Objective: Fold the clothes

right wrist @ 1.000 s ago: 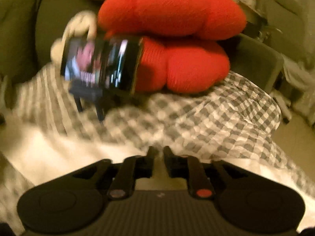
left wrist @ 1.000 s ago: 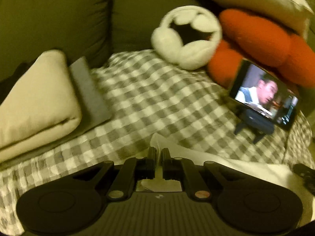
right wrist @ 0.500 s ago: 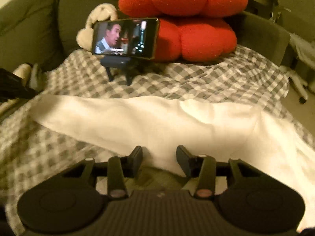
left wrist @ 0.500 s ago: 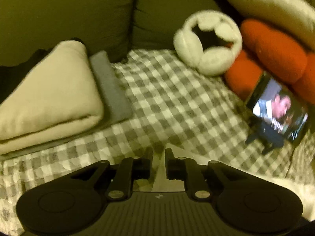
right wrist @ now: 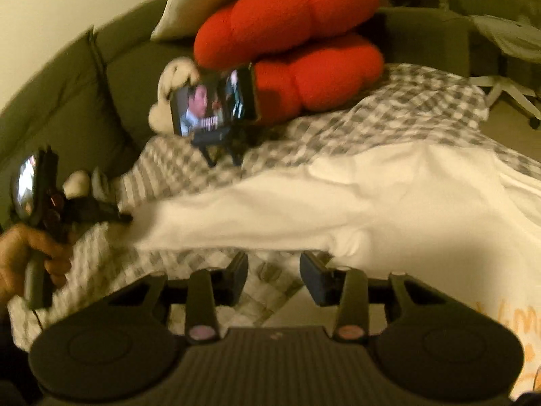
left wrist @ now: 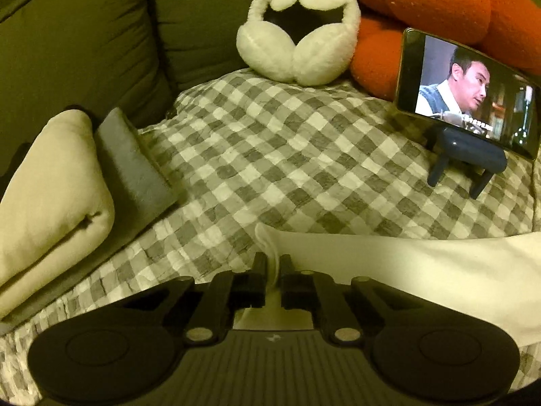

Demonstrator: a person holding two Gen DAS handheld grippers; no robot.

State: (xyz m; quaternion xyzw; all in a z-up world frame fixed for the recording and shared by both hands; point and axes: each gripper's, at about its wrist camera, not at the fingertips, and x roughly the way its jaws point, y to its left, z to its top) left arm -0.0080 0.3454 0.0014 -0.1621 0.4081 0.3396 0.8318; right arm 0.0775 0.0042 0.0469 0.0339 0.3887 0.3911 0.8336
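Note:
A white garment (right wrist: 338, 203) lies spread across the checked cover (right wrist: 389, 118), with orange print near its lower right. My left gripper (left wrist: 272, 264) is shut on a corner of this white garment (left wrist: 422, 264), the cloth pinched upright between its fingers. From the right wrist view the left gripper (right wrist: 125, 218) shows at the far left, held by a hand (right wrist: 20, 253), gripping the garment's left end. My right gripper (right wrist: 273, 264) is open just in front of the garment's near edge, with only checked cover between its fingers.
A folded cream cloth (left wrist: 50, 196) on a grey one (left wrist: 132, 165) lies at the left. White earmuffs (left wrist: 297, 34), an orange plush cushion (left wrist: 422, 3) and a phone on a stand (left wrist: 466, 98) sit at the back. Green sofa cushions (left wrist: 84, 34) rise behind.
The right gripper has let go of the garment, opened wide and drawn back to its near edge. The left gripper keeps its hold and has shifted, stretching the cloth out.

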